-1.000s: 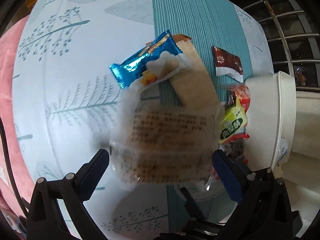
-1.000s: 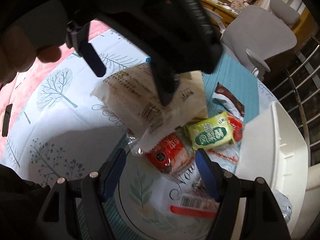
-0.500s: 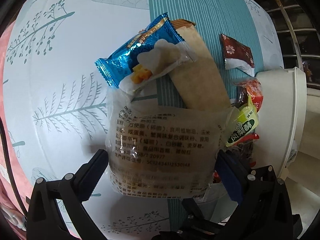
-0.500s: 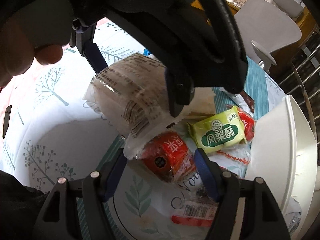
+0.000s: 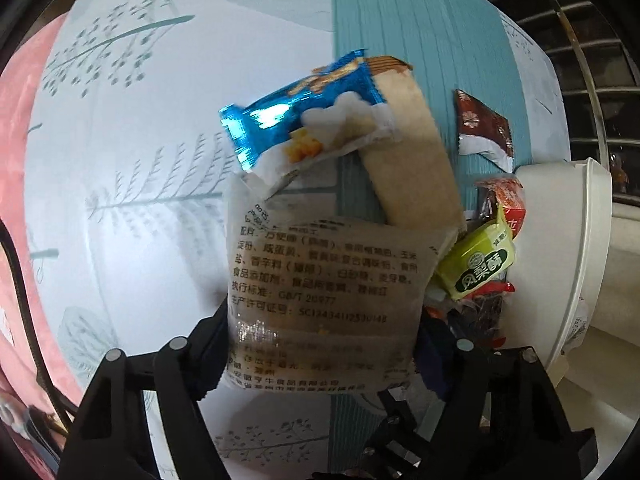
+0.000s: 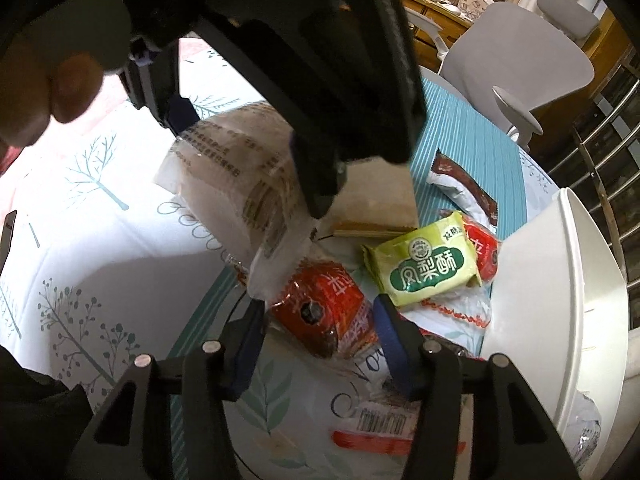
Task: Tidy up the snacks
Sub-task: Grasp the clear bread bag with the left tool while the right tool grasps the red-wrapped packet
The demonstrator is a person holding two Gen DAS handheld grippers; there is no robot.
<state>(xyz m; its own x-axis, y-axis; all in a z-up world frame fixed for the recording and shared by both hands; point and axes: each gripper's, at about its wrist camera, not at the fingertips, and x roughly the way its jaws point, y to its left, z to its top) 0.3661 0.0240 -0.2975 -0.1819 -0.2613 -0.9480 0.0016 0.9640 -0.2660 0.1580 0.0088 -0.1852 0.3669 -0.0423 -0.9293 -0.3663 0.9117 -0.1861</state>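
My left gripper (image 5: 322, 328) is closing on a clear packet with black print (image 5: 320, 280), and its pads press on both side edges. From the right wrist view the same packet (image 6: 232, 168) hangs in the left gripper (image 6: 244, 140) above the table. My right gripper (image 6: 320, 332) is closing on a red snack packet (image 6: 324, 312), and its blue pads meet the packet's sides over a leaf-patterned plate (image 6: 288, 400). A green packet (image 6: 424, 268) lies just beyond it, half on another red packet.
A blue foil packet (image 5: 304, 120) lies across a long beige wafer packet (image 5: 408, 152) on the teal runner. A brown packet (image 5: 484, 132) lies farther right. A white container (image 6: 560, 280) stands at the right. A grey chair (image 6: 520, 60) and a metal railing are beyond the table.
The left jaws came in from wide apart onto the clear packet's edges. The right jaws narrowed around the red packet. Neither hand shifted much.
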